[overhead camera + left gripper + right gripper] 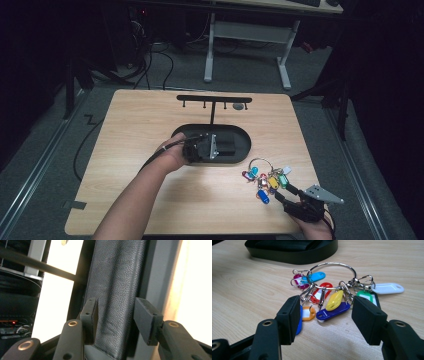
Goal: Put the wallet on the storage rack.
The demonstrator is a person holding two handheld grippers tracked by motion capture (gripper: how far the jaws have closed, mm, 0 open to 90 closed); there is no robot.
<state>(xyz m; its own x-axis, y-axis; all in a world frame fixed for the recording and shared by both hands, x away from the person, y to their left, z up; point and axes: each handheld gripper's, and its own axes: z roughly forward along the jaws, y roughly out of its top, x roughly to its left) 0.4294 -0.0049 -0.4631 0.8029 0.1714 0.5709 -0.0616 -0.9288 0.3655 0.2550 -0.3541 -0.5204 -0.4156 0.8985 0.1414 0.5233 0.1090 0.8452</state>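
Fingers of the right gripper (325, 320) stand apart, unclenched, around the key-tag ring (332, 285) lying on the wooden table (150, 125). Left gripper (115, 320) straddles a black leather wallet (117, 277) in the oval tray (244, 145), pads released. Closing now risks pinching one slippery tag, dragging the bunch.

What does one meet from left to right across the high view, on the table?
Left gripper over the black tray → key ring with tags → right gripper.

both forearms are bare. each gripper (206, 146) (284, 192) is matte black with brass-ringed pivots, blocky jaws, a trailing black cable and a grey three-cornered plate.
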